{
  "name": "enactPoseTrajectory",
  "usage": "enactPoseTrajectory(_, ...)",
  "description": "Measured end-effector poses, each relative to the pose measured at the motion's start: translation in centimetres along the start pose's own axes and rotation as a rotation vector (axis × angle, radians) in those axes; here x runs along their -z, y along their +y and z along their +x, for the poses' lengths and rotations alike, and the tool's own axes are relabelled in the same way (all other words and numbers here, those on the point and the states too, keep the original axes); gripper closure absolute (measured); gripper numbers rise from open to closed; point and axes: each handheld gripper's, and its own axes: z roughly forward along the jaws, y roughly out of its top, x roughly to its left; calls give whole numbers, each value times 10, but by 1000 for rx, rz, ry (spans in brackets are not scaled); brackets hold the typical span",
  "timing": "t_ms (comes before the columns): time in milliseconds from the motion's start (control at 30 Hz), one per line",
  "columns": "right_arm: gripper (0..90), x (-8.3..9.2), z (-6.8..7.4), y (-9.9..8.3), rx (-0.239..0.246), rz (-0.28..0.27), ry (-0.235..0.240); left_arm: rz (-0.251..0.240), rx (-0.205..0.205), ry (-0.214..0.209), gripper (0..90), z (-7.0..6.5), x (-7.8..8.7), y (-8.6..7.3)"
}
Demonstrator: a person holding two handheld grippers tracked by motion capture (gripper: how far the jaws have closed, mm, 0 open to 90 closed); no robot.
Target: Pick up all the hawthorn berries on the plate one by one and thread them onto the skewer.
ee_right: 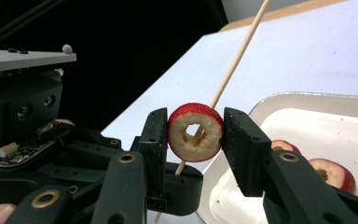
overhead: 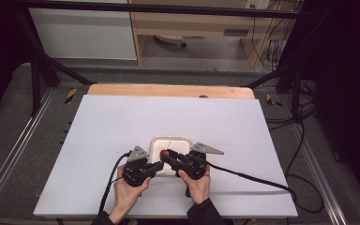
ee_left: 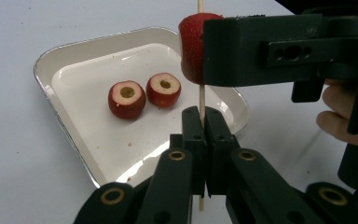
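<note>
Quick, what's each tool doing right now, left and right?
Left tool: closed on the wooden skewer.
Right tool: closed on a cored red fruit piece, threaded on the skewer.

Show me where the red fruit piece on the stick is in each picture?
High view: the fruit piece is a red dot at the tray's near edge, between the grippers.
Left gripper view: top centre, on the skewer.
Right gripper view: centre, between the right gripper jaws.
Shared landmark: the white tray.
</note>
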Motion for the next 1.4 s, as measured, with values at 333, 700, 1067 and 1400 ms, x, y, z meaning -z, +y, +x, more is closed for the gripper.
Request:
enactPoseTrajectory(333, 258, 18, -4, 26, 125, 77, -91, 1, -55, 39, 886, 16, 21, -6)
enactPoseTrajectory(700, 87, 21, -22, 37, 331, 365, -197, 53, -101, 67, 885, 34, 44, -26)
enactPoseTrajectory(1067, 49, 8, -23, 51, 406, 590, -237, 43, -86, 61, 884, 48, 58, -38)
enactPoseTrajectory(1400, 57, -21, -20, 59, 435, 709, -272, 45, -81, 70, 884, 53, 63, -42)
